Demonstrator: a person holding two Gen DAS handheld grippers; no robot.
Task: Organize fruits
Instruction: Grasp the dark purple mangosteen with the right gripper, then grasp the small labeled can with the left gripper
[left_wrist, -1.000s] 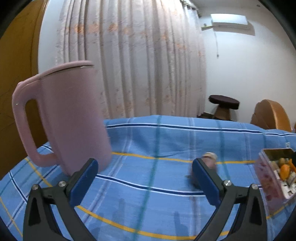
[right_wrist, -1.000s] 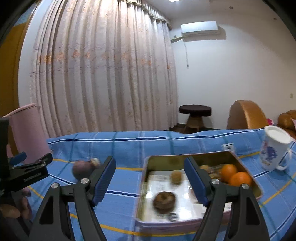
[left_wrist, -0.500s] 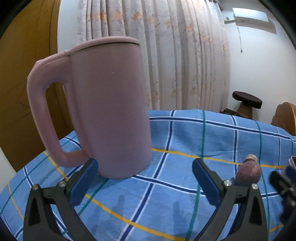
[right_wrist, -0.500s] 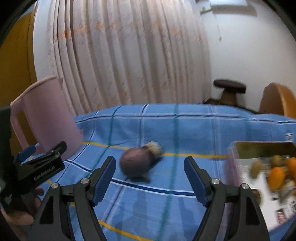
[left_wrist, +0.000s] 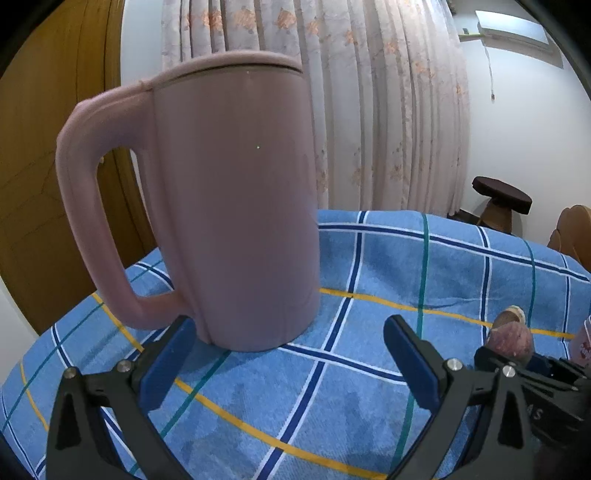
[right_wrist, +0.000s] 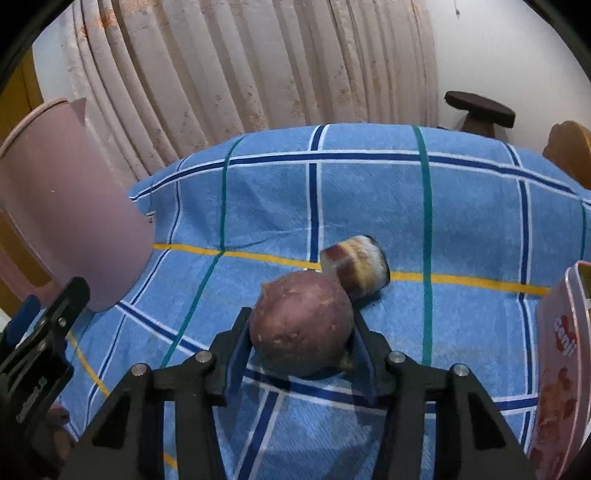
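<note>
A round brownish-purple fruit (right_wrist: 301, 326) sits on the blue checked cloth, and my right gripper (right_wrist: 299, 345) is shut on it, one pad on each side. The same fruit shows in the left wrist view (left_wrist: 511, 341) behind the right gripper's black body. A small round cut piece with a pale top (right_wrist: 356, 267) lies just behind the fruit. The pink tin (right_wrist: 557, 373) that held fruits is at the right edge, its inside hidden. My left gripper (left_wrist: 286, 362) is open and empty, just in front of a tall pink jug (left_wrist: 229, 206).
The pink jug (right_wrist: 62, 221) stands at the table's left end near a wooden door. The blue checked cloth (right_wrist: 406, 192) covers the table. Curtains hang behind. A dark stool (right_wrist: 478, 109) and brown chair stand beyond the far edge.
My right gripper swung left from the tin to the brownish-purple fruit and shut on it. My left gripper moved closer to the pink jug and stayed open.
</note>
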